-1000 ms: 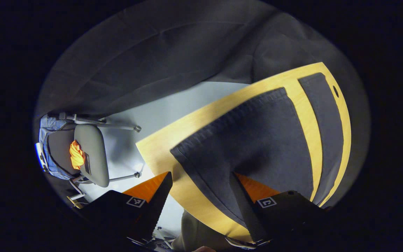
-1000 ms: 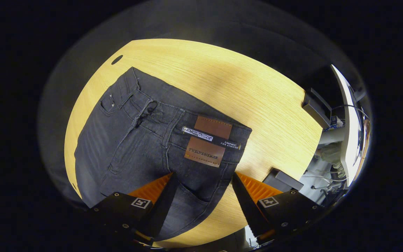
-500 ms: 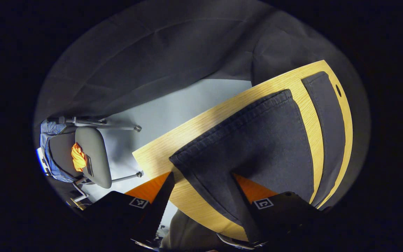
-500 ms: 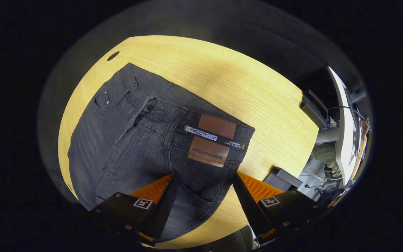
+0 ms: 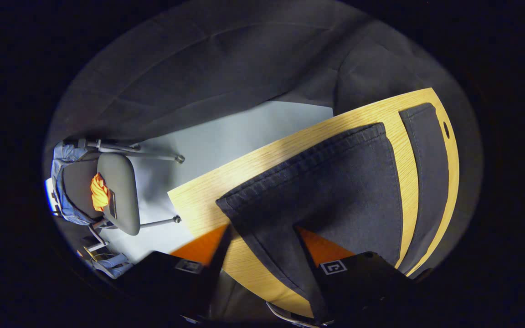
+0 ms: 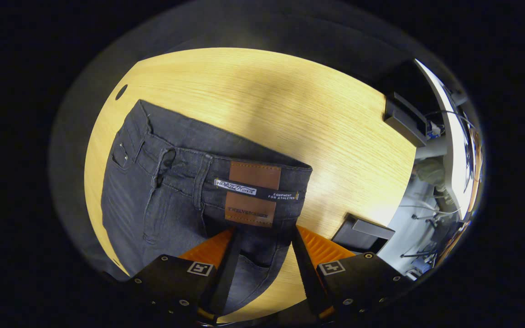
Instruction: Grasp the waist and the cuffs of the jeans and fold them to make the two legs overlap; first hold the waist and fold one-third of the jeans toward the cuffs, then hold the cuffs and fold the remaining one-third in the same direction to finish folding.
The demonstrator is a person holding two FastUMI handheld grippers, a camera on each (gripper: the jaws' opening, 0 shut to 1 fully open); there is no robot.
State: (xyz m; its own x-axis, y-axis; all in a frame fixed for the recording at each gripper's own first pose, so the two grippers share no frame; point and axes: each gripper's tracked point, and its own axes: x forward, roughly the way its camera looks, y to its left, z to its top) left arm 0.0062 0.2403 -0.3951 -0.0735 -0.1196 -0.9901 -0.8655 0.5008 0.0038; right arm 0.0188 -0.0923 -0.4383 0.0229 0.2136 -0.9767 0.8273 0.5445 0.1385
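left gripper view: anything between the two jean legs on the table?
Bare wood only: a strip of table separates the near leg from the far leg, seen in the left gripper view.

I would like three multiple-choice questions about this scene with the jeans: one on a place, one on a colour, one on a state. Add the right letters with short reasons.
1. Where do the jeans lie?
A. on the wooden table
B. on the chair
C. on the floor

2. What colour is the patch at the waist?
A. white
B. brown
C. green

3. How do the two legs lie?
A. overlapped
B. rolled up
C. apart, with table between them

Answers: 1 A, denim rests flat on the tabletop. 2 B, the patch is brown. 3 C, a wood strip separates the legs in the left gripper view.
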